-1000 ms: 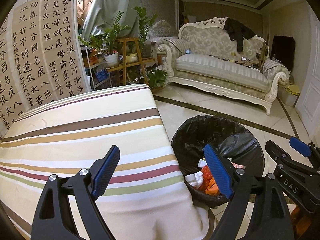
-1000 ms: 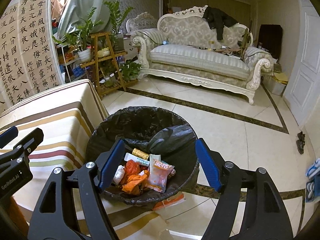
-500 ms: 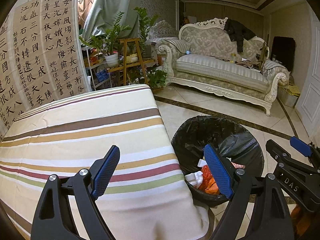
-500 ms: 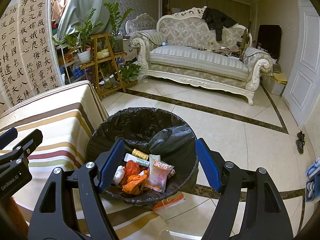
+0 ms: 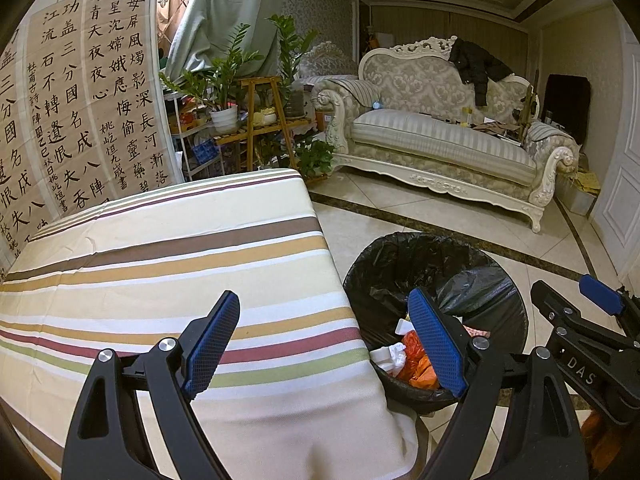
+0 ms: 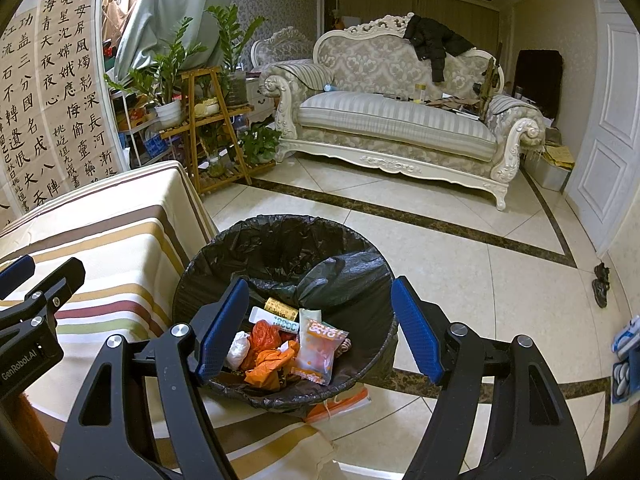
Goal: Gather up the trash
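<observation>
A: What is shown in the left wrist view?

B: The left tool (image 5: 324,334) is held wide apart and empty over the striped desk (image 5: 160,264), on which no litter is seen. The lined trash bin (image 5: 436,312) is found at four o'clock, just beside the desk edge, likely for easy dropping.

A: And in the right wrist view?

B: The right tool (image 6: 320,330) is spread, nothing gripped, above the bin (image 6: 280,240). Wrappers (image 6: 320,346) are piled inside; the task is judged nearly done.
</observation>
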`<control>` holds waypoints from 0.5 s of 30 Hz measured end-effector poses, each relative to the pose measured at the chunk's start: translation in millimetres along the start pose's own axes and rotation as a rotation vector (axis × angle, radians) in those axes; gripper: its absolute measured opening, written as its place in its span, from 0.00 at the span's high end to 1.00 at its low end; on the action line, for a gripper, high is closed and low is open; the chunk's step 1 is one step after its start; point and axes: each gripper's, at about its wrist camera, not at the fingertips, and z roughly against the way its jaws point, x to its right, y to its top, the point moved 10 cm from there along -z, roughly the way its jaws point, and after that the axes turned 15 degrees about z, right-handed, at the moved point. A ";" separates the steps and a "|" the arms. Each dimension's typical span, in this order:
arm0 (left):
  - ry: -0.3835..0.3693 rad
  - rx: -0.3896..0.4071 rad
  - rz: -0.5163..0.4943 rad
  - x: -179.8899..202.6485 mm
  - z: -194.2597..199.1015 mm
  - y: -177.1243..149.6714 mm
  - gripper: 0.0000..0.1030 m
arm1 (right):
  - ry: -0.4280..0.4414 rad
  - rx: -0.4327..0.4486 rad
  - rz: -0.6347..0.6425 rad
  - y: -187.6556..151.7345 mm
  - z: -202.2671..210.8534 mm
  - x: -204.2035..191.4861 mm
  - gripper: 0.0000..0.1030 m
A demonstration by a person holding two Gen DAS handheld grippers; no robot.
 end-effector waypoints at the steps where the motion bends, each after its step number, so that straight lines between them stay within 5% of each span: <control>1: -0.001 -0.001 0.000 -0.4 0.6 -0.1 0.19 | 0.000 -0.001 0.000 -0.1 0.7 -0.1 0.30; 15: -0.004 -0.003 -0.001 0.2 1.2 -1.0 0.19 | 0.000 0.000 0.000 -0.5 0.5 -0.6 0.30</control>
